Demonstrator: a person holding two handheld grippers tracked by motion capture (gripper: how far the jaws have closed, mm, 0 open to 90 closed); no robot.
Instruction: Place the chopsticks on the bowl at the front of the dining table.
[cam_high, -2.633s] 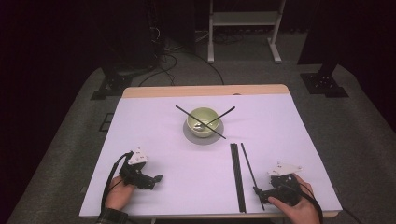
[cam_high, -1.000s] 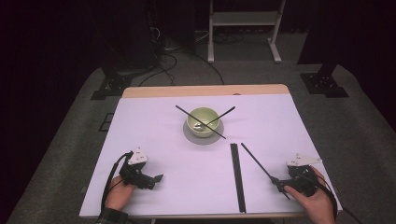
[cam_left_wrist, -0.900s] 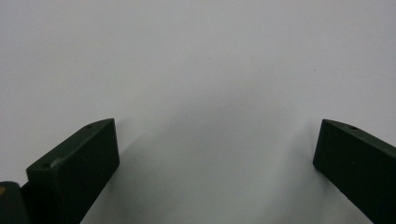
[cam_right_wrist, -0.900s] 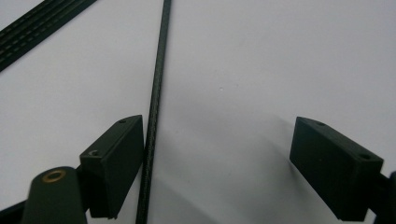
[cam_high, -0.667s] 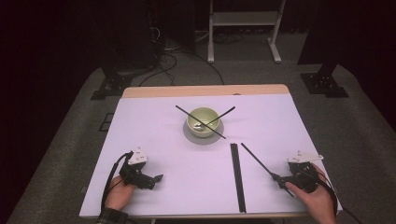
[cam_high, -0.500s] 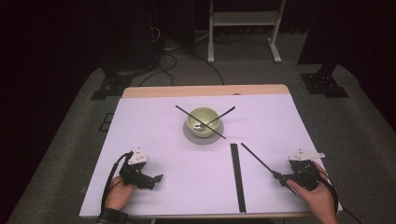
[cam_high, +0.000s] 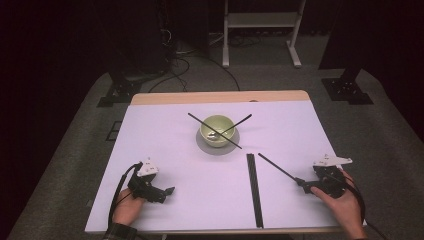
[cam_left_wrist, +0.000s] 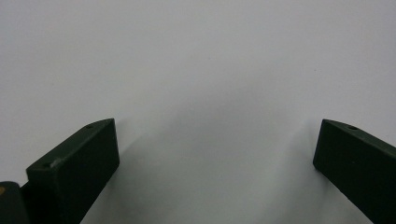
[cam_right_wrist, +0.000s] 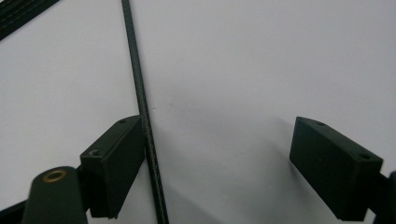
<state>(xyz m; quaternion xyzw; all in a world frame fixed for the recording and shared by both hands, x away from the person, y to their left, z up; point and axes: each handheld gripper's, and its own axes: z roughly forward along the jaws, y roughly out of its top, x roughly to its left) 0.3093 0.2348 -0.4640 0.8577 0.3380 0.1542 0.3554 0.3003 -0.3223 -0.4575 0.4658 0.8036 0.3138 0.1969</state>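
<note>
The right gripper (cam_high: 306, 186) rests near the right front corner of the counter (cam_high: 165, 145), its jaws wide open and holding nothing. A thin black stick (cam_right_wrist: 140, 93) lies flat between them, touching the left jaw, it seems. Its long axis runs from the gripper toward the green bowl (cam_high: 218, 130). The left gripper (cam_high: 167, 191), also wide open and empty, rests well apart, near the left front corner.

A green bowl (cam_high: 217, 130) sits on a grey saucer (cam_high: 205, 146) with two black sticks (cam_high: 214, 130) crossed over it, far beyond both grippers' fingers, mid-counter (cam_high: 165, 145).
</note>
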